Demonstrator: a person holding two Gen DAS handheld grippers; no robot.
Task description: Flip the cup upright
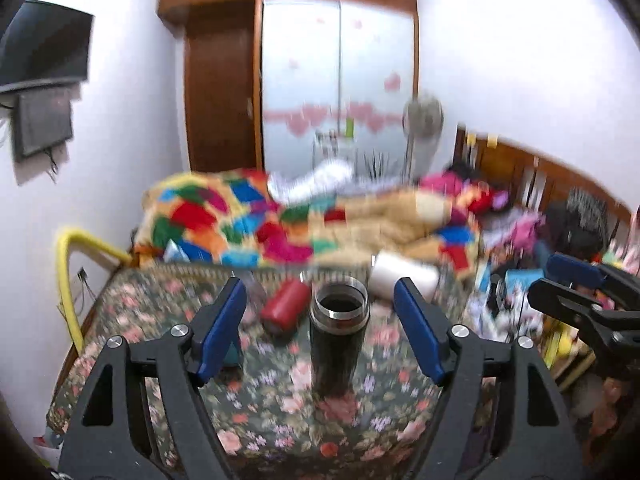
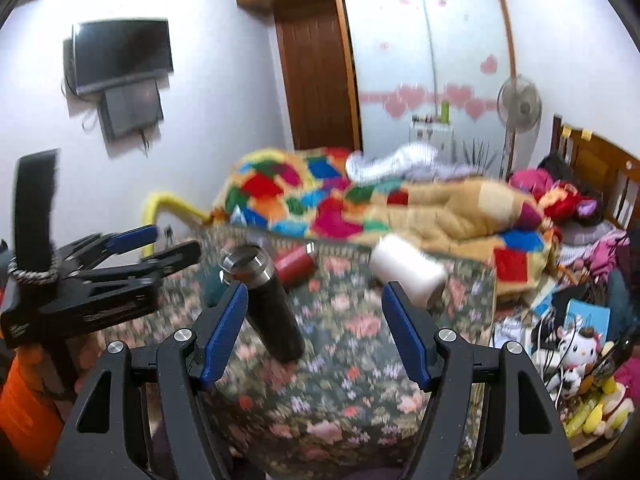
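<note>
While my left gripper (image 1: 320,320) hangs with its blue-padded jaws spread wide and holding nothing, the tall black cylindrical flask cup with a steel rim (image 1: 338,340) stands upright between them at the centre of the left wrist frame, mouth up, on the dark floral-print cloth (image 1: 280,412). Neither pad touches it. My right gripper (image 2: 314,322) is equally wide open and empty; in its view the cup (image 2: 268,304) sits left of centre, just beside the left finger. A red cylindrical bottle (image 1: 284,306) and a white cylindrical tumbler (image 2: 408,270) lie on their sides further back.
</note>
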